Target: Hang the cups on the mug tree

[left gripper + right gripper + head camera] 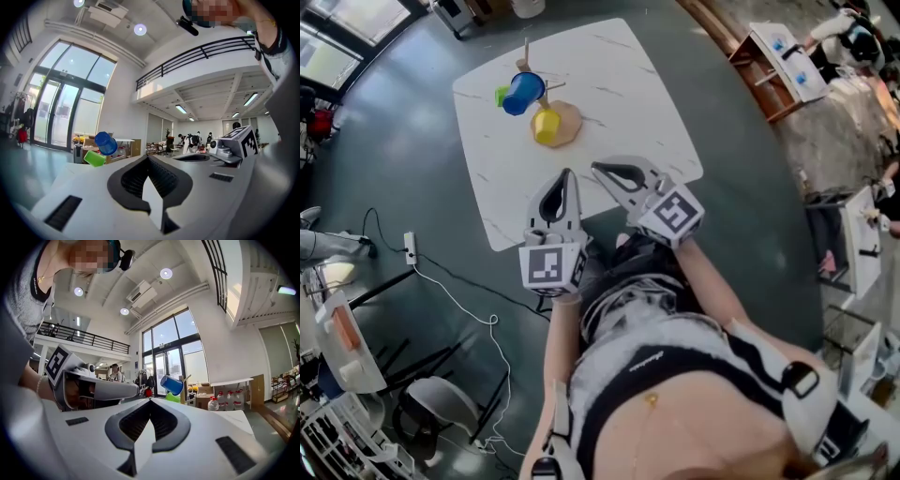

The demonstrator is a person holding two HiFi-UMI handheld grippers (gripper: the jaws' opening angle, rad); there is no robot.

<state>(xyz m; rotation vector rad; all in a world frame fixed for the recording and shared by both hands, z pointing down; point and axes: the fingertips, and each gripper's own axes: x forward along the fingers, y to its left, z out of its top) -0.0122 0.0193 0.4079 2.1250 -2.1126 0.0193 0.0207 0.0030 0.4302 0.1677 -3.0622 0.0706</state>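
While blue cup [523,92] hangs on mug tree [568,120] | left gripper [567,174], right gripper [598,169]: jaws closed

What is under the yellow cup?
A round wooden base shows beneath the yellow cup. The cup covers the patch right below it, so whether they touch is hidden.

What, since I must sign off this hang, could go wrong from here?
1. The blue cup hangs tilted with the green cup close beside it on the mug tree; one may slip off its peg.
2. The yellow cup sits low over the tree's base; I cannot tell whether it hangs, so it may roll off.
3. The tree stands near the table's far edge; a knock could tip it over.
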